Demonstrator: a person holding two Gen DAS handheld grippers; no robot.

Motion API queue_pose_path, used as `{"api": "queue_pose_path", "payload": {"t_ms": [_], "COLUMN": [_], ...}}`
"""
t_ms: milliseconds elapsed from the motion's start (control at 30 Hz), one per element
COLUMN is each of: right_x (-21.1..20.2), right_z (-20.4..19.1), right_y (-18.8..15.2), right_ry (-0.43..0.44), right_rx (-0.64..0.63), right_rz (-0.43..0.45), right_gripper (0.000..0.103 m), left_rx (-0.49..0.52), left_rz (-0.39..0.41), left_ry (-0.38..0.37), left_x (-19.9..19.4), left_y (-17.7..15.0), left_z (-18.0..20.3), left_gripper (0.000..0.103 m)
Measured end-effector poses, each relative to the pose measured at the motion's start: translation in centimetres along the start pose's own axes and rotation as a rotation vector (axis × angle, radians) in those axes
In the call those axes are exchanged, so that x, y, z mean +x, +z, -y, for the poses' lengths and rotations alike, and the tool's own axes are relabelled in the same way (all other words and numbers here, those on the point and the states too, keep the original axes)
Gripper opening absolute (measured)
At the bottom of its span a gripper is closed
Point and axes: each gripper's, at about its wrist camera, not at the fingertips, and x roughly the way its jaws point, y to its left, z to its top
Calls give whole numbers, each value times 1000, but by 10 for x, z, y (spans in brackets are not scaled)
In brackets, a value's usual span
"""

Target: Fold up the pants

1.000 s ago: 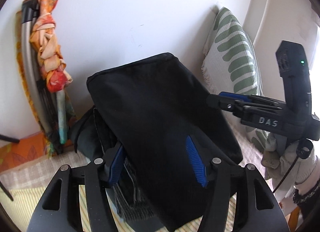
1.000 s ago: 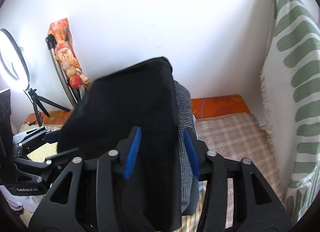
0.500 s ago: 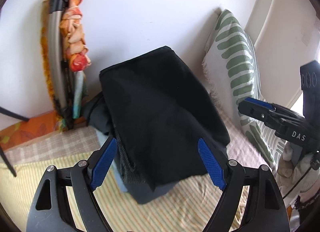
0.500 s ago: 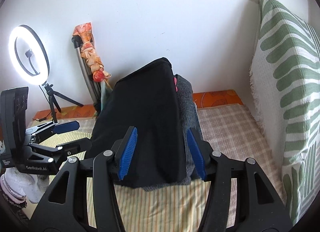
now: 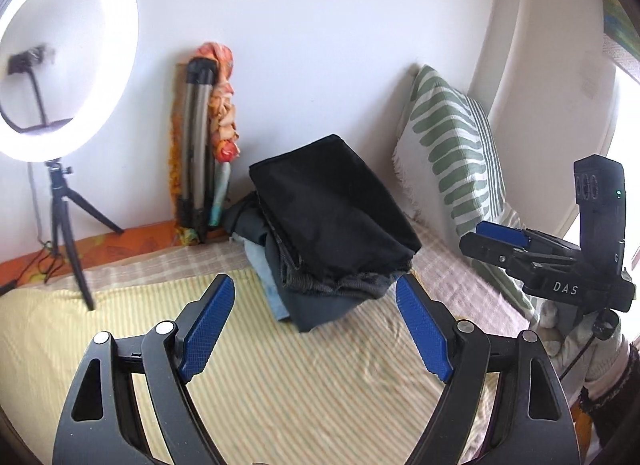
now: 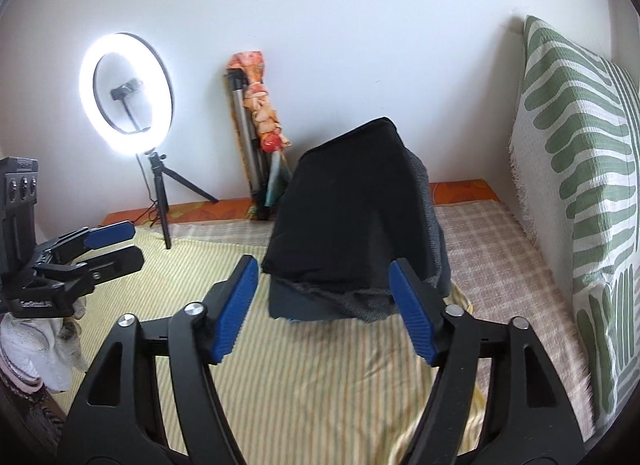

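White wall fills the upper half of both views, and below it a bed is covered by a yellow striped sheet (image 5: 280, 365) in the foreground and a pale checked cloth (image 6: 492, 249) toward the right. Folded black pants (image 5: 332, 209) lie on top of a pile of clothes (image 5: 304, 297) at the centre of the left wrist view; in the right wrist view the pants (image 6: 352, 217) sit just above centre. Their long axis runs from the wall toward the cameras, with the smooth folded edge at the far end by the wall and the open, frayed end facing the grippers.

Left gripper (image 5: 316, 329) has its jaws spread wide with nothing between them, short of the pile. Right gripper (image 6: 324, 305) is likewise spread wide and empty, its pads flanking the near end of the pile without touching it.

At the upper left a lit ring light (image 5: 60, 65) stands on a small tripod (image 5: 64, 233). Folded tripod legs wrapped in orange cloth (image 5: 224, 105) lean on the wall left of the pile. A green leaf-patterned cushion (image 6: 580, 193) stands at the right edge
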Motion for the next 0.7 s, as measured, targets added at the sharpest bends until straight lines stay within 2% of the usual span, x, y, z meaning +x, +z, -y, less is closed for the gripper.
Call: {"api": "queue_pose_path", "payload": {"t_ms": [100, 267, 333, 400, 700], "right_x": [-9, -19, -22, -25, -24], "right_z": [-19, -50, -59, -67, -104], "right_y": [-14, -37, -46, -52, -75], "right_ry": [20, 24, 38, 43, 24], "right_rx": [5, -17, -5, 7, -20], "right_rz": [-1, 3, 6, 17, 53], "right_gripper": [84, 85, 94, 97, 97], "left_rx": [14, 55, 55, 48, 38], "left_rz": [11, 42, 45, 44, 19], "left_ry": [17, 62, 74, 94, 195], "left_x": [-30, -68, -78, -86, -99], "left_y": [-16, -39, -47, -56, -90], "left_z": [0, 2, 1, -2, -17], "left_gripper": [83, 84, 85, 85, 85]}}
